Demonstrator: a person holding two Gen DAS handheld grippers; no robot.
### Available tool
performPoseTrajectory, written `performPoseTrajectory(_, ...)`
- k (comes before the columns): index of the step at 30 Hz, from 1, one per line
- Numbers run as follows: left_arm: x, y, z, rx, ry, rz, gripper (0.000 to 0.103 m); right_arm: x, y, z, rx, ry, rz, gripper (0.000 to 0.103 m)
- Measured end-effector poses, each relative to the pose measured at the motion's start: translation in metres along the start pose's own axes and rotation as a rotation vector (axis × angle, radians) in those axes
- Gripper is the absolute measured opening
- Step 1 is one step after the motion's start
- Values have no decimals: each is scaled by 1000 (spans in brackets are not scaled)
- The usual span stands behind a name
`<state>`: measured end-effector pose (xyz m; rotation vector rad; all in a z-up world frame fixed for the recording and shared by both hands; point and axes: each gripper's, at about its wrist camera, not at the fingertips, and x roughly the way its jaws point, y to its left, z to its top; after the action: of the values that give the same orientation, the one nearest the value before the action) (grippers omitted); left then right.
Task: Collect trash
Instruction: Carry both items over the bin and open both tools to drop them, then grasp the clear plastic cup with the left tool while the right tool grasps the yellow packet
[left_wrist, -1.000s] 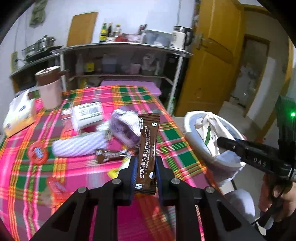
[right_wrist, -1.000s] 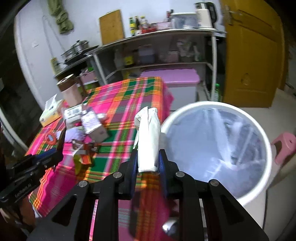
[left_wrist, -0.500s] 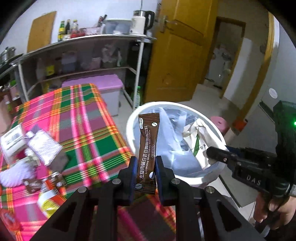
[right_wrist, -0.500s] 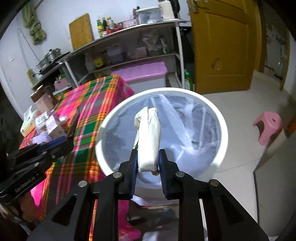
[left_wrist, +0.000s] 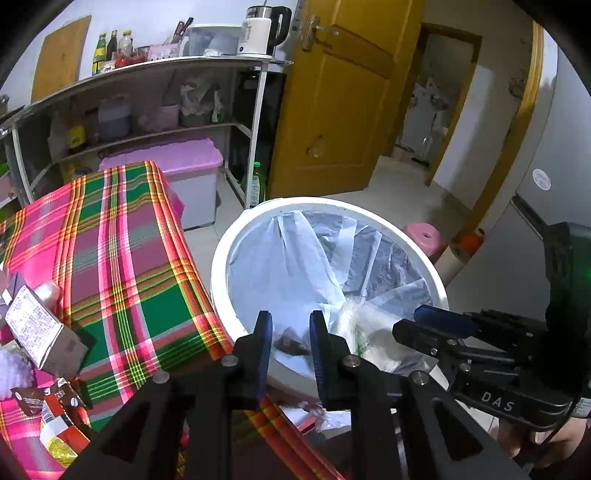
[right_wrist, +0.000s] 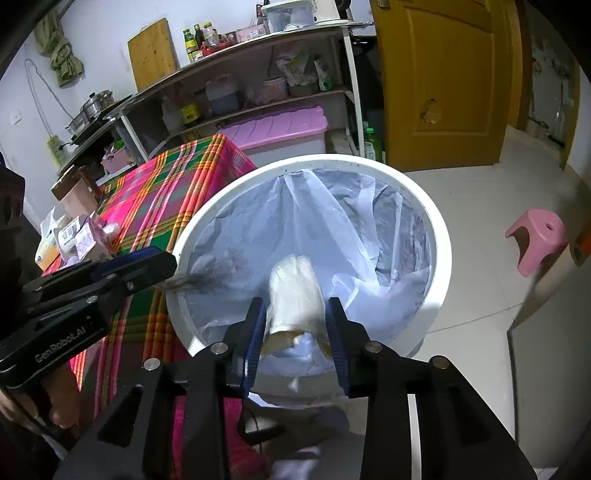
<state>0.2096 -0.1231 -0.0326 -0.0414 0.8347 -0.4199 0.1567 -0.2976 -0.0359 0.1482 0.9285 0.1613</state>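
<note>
A white trash bin (left_wrist: 236, 236) lined with a pale plastic bag stands beside the plaid table; it also shows in the right wrist view (right_wrist: 439, 236). My left gripper (left_wrist: 290, 325) is open over the bin's near edge, and the brown sachet (left_wrist: 290, 343) lies down inside the bin. My right gripper (right_wrist: 295, 314) is open over the bin, and the white wrapper (right_wrist: 295, 295) is between its jaws, blurred and dropping. In the left wrist view the white wrapper (left_wrist: 354, 325) falls beside the right gripper (left_wrist: 417, 325). The left gripper also shows in the right wrist view (right_wrist: 162, 266).
The table with a pink and green plaid cloth (left_wrist: 122, 258) holds a carton (left_wrist: 37, 332) and several wrappers (left_wrist: 55, 413) at its near left. A metal shelf rack (left_wrist: 147, 110), a pink-lidded box (left_wrist: 166, 162), a yellow door (left_wrist: 347, 92) and a pink stool (right_wrist: 539, 236) stand around.
Both grippers have opened over the bin. The brown sachet has left my left gripper and fallen in; the white wrapper has been let go by my right gripper and is dropping.
</note>
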Motion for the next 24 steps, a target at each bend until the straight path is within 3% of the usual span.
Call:
performPoseTrajectory(2,-1,1,0,-3,-4,-3,26,-1,0,0,0,-5,0,35)
performPoseTrajectory(11,-23,2,-10,-19,-41,6,26,-16,9,-4,-6,-44,15,35)
performPoseTrajectory(24,-78,22,-47,-71,-96,91,26,-33,56,-20,-97,-57,118,35)
